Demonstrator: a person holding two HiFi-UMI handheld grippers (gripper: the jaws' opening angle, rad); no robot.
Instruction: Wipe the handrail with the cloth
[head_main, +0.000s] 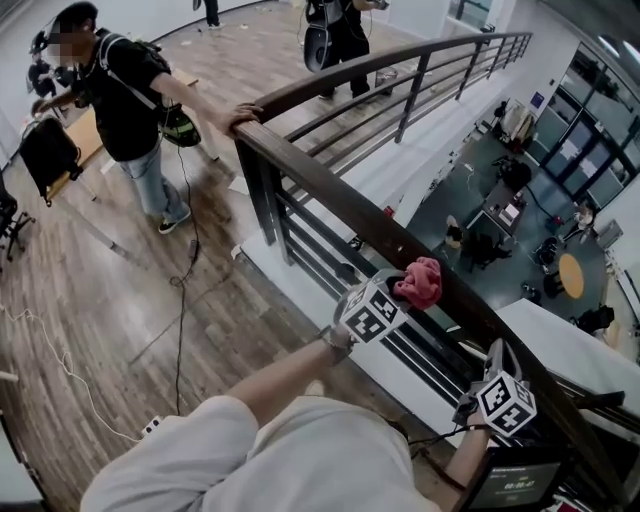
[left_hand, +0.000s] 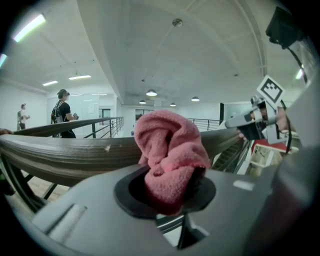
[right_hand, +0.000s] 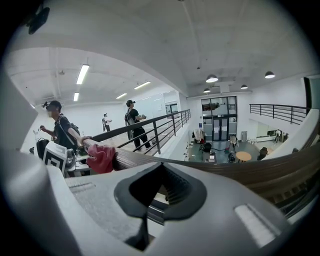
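The dark wooden handrail runs from the corner at upper left down to the lower right. A bunched pink cloth rests on top of it, and my left gripper is shut on that cloth. In the left gripper view the cloth bulges out of the left gripper, with the rail right behind it. My right gripper sits against the rail farther down, shut and holding nothing. In the right gripper view, the right gripper is in front of the rail, and the cloth shows at left.
A person in a black shirt rests a hand on the rail's corner. Another person stands farther back. Cables lie on the wooden floor. Beyond the rail is a drop to a lower floor with furniture.
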